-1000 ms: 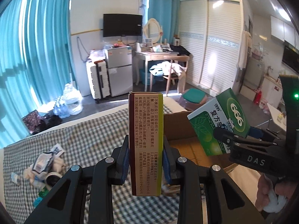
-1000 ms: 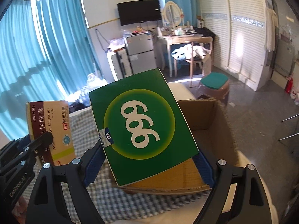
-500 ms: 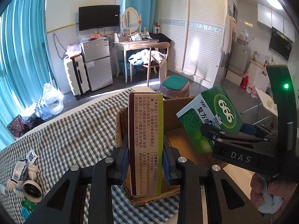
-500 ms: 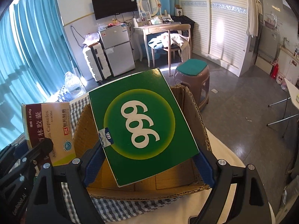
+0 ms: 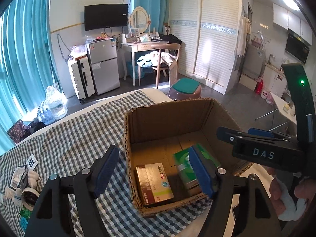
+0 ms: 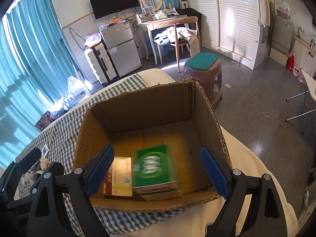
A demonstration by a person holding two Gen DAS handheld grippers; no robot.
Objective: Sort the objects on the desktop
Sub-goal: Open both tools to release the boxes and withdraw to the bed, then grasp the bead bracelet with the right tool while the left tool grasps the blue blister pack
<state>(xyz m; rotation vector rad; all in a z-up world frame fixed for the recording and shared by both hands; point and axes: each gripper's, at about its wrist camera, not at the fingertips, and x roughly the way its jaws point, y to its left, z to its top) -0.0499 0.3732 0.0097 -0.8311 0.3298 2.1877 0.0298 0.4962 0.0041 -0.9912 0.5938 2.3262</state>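
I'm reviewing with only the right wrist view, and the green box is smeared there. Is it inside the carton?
Observer: Yes. The left wrist view shows the green box inside the cardboard carton, beside the brown box.
Reviewer: Is the left tool still gripping?
Observer: No. The left tool has its jaws opening, with nothing gripped.
Reviewer: Anything left to sort?
Observer: A tape roll and small packets lie on the checked cloth, left of the carton.

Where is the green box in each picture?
Left wrist: green box lies in the carton, lower right, partly behind a blue pad.
Right wrist: green box, blurred, lies bottom middle in the carton.
Shared landmark: gold box lies just left of it.
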